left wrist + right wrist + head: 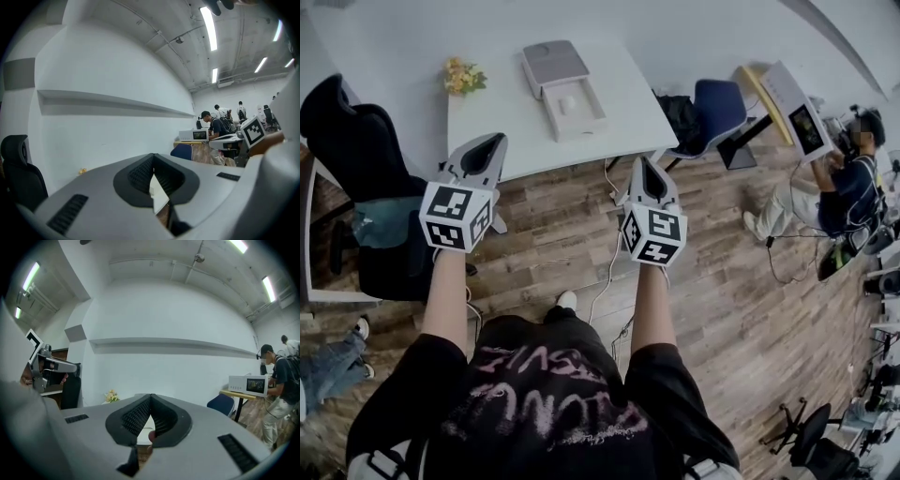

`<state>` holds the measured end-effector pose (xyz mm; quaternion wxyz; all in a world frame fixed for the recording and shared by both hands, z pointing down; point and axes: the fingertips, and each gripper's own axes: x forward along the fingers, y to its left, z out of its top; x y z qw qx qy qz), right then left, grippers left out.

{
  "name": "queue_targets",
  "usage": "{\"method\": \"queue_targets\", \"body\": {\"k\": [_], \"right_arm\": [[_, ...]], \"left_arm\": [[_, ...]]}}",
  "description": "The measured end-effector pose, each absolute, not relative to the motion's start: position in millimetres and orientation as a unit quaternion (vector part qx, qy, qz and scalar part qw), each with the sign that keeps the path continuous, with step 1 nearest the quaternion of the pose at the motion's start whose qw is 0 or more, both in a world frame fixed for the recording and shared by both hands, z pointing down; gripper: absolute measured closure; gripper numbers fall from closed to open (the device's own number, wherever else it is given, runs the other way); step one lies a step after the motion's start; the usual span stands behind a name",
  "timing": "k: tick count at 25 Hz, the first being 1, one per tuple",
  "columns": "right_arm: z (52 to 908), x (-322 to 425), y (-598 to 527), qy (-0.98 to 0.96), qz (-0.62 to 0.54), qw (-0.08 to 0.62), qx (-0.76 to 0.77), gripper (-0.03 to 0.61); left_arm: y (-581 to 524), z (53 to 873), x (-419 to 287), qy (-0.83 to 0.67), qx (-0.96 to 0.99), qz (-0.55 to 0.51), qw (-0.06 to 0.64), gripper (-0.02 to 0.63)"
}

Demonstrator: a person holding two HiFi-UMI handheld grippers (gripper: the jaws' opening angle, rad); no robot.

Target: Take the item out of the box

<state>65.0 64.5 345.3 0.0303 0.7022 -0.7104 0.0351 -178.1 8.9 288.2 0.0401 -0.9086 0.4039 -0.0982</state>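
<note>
While you hold your left gripper [490,142] and right gripper [643,165] by the table [628,103] edge: box [592,120], upper centre, item [567,105] inside.
Both pairs of jaws together, nothing between them.

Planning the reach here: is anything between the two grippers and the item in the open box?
Nothing visible. The box lies open on the table, its lid beyond it, the item uncovered. The flowers stand off to the left. Between left gripper, right gripper and box is only bare tabletop.
</note>
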Motion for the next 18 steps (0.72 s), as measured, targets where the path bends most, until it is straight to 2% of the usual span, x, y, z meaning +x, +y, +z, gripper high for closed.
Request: {"method": "queue_targets", "body": {"k": [5,18], "right_arm": [[351.6,88.8,44.4,-0.721,0.047,0.026,0.691,0.569],[358.0,101.3,10.7,-0.731,0.046,0.026,0.681,0.569]], "left_arm": [[0.4,290.5,-151.3,0.409,-0.905,-0.111,0.045,0.611],[-30.8,290.0,-133.3,0.416,-0.901,-0.108,0.048,0.611]]}}
